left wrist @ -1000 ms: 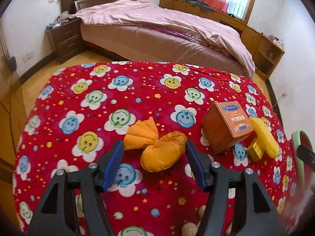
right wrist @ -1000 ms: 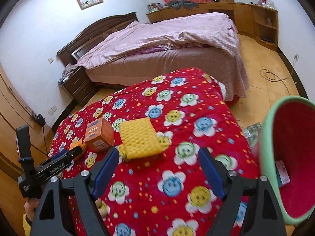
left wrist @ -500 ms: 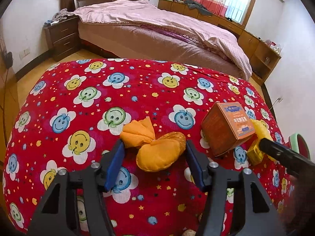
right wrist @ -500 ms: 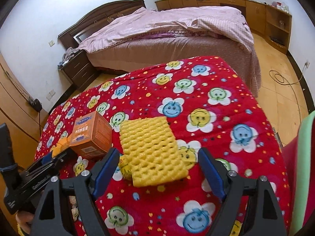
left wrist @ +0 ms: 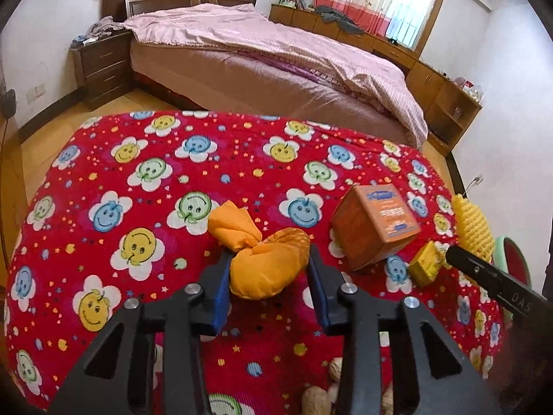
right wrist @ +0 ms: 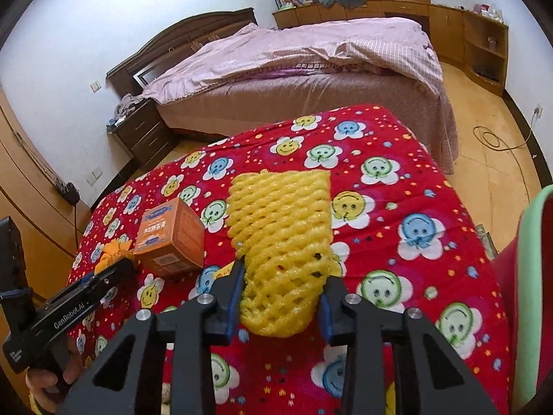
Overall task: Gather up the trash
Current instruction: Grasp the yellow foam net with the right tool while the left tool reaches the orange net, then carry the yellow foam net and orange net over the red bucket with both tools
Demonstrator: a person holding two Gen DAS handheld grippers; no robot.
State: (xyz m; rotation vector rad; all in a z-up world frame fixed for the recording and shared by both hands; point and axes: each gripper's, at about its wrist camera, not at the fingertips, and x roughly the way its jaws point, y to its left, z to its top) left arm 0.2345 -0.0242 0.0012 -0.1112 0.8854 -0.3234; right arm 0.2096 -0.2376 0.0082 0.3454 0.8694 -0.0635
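Both your grippers closing on trash on the red blanket (left wrist: pixel 145 228).

Your left gripper (left wrist: pixel 268 268) has its jaws narrowing, partly open, with both pads against the orange bag (left wrist: pixel 266 263). Your right gripper (right wrist: pixel 281 288) likewise closes on the near end of the yellow foam net (right wrist: pixel 280 238), which bulges between the pads. Taking the box (left wrist: pixel 376 224) as landmark: the bag lies just left of it, the net right of it, a small yellow carton (left wrist: pixel 425 268) at its near right corner, and the green-rimmed bin (right wrist: pixel 532 276) well beyond the net.
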